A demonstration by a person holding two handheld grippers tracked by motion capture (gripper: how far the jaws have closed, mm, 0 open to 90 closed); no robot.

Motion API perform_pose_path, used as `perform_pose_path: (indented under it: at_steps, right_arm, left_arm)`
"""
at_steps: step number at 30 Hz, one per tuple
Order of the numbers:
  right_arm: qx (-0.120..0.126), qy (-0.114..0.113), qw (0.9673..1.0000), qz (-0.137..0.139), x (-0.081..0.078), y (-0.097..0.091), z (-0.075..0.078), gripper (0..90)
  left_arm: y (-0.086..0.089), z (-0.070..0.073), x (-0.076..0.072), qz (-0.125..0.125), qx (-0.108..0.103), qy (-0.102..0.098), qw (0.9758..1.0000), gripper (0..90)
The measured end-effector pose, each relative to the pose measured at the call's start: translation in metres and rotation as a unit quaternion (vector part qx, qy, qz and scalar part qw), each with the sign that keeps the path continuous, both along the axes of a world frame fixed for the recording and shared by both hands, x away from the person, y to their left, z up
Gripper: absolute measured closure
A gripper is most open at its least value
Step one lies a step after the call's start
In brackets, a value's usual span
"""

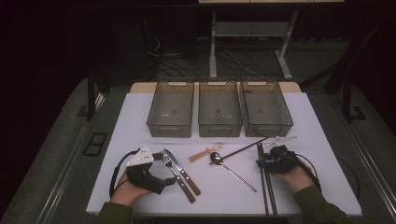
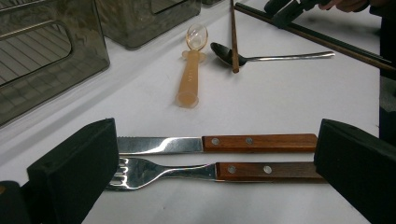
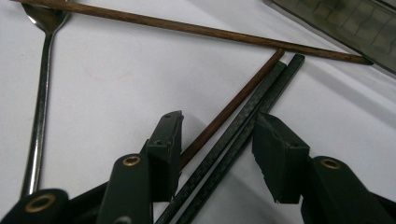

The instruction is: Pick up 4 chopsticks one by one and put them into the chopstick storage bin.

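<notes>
My left gripper point(image 1: 163, 169) rests at the table's front left, held by a hand, its jaws wide open point(image 2: 215, 156). Just ahead of them lie a wood-handled knife point(image 2: 215, 142) and fork point(image 2: 187, 171) side by side, touched by neither pad. At the front right my right gripper point(image 1: 261, 162) stands open point(image 3: 217, 140), its jaws on either side of two black chopsticks point(image 3: 252, 107) and one brown chopstick point(image 3: 233, 105) without pressing on them. A second brown chopstick point(image 3: 187, 28) lies crosswise beyond. An orange plastic spoon point(image 2: 191, 74) and a metal spoon point(image 2: 261, 57) lie mid-table.
Three grey see-through bins point(image 1: 169, 128) point(image 1: 219, 128) point(image 1: 268, 127) stand in a row at the back of the white table point(image 1: 224, 196). The black chopsticks point(image 1: 267, 191) reach to the table's front edge. Dark floor and a desk frame lie beyond.
</notes>
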State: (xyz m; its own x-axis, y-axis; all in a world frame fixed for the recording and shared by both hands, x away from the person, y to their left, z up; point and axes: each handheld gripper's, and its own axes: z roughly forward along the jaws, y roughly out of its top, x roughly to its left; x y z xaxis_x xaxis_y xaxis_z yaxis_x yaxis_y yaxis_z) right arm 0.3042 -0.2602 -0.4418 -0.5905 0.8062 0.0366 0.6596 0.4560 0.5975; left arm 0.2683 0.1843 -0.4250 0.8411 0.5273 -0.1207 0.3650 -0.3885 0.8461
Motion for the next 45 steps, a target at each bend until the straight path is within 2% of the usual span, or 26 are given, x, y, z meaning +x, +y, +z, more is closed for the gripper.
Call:
perform_pose_path:
  at_steps: [2, 7, 12, 17, 30, 34, 38, 43, 45]
  right_arm:
    - [-0.005, -0.006, 1.0000, 0.005, 0.000, 0.001, 0.000, 54.0]
    - [-0.008, -0.002, 1.0000, 0.005, 0.000, 0.001, 0.000, 57.9]
    - [-0.017, -0.006, 0.9997, 0.017, 0.001, 0.001, 0.002, 60.8]
    - [-0.022, -0.001, 0.9996, 0.020, 0.001, -0.005, 0.003, 64.2]
    - [-0.043, -0.006, 0.9986, 0.032, 0.003, -0.020, 0.005, 69.7]
    - [-0.036, -0.006, 0.9989, 0.030, 0.003, -0.021, 0.006, 68.3]
    - [-0.008, -0.017, 0.9992, 0.035, 0.005, -0.015, 0.014, 67.6]
    - [0.028, -0.020, 0.9972, 0.066, 0.011, 0.013, 0.019, 75.6]
    - [0.034, -0.027, 0.9957, 0.082, 0.016, 0.028, 0.021, 80.0]
  left_arm:
    - [0.000, 0.000, 0.000, -0.001, 0.001, 0.000, 1.0000, 0.0]
    - [0.000, 0.000, 0.000, -0.001, 0.002, 0.000, 1.0000, 0.0]
    - [0.000, 0.000, 0.000, 0.000, -0.001, 0.000, 1.0000, 0.0]
    - [0.000, 0.000, 0.000, 0.000, -0.002, 0.000, 1.0000, 0.0]
    - [0.000, 0.000, 0.000, 0.000, -0.002, 0.000, 1.0000, 0.0]
    - [0.000, 0.000, 0.000, 0.000, -0.003, 0.000, 1.0000, 0.0]
    - [0.000, 0.000, 0.000, -0.001, 0.001, 0.000, 1.0000, 0.0]
    - [0.000, 0.000, 0.000, -0.002, 0.003, 0.000, 1.0000, 0.0]
    - [0.000, 0.000, 0.000, -0.002, 0.003, 0.000, 1.0000, 0.0]
